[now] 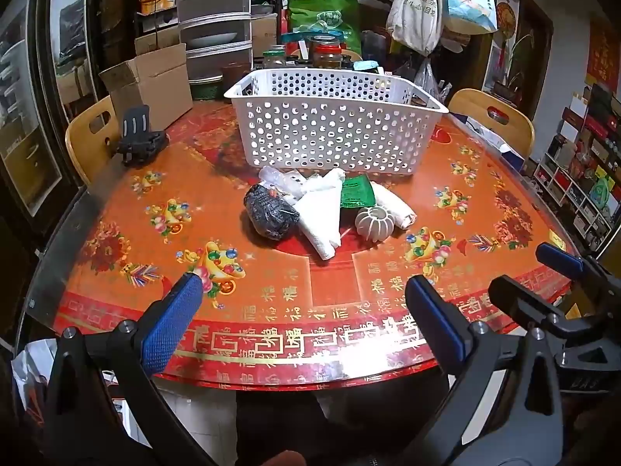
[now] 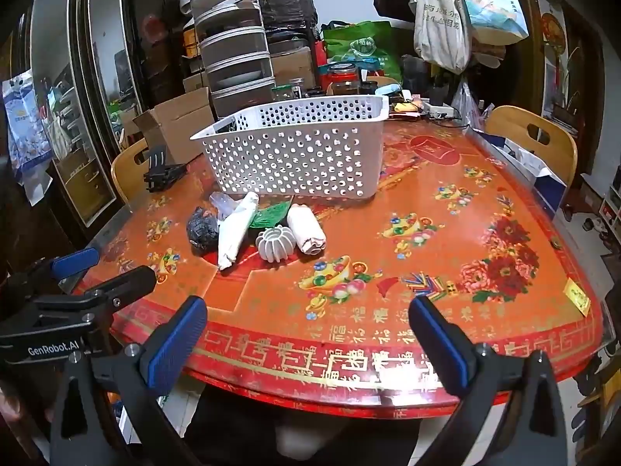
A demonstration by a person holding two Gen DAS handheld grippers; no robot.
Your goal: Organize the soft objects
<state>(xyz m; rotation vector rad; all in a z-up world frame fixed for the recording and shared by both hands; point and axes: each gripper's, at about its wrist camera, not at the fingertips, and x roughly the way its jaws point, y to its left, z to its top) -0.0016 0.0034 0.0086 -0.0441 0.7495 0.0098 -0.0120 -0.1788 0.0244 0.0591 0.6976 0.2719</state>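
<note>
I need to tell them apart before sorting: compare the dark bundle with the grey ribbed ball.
The dark bundle is blackish, speckled and lumpy; the grey ribbed ball is pale, with even ridges and a hollow on top. The bundle lies at the left end of the pile, touching the white folded cloth; the ball sits towards the right, in front of the rolled towel. Both rest on the table, outside the basket.

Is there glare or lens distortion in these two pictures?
Left wrist view: a white glare patch on the red patterned tablecloth near its front edge; the fisheye bends the table rim. Right wrist view: similar glare at the front edge, dark corners; the white perforated plastic basket stays sharp.
</note>
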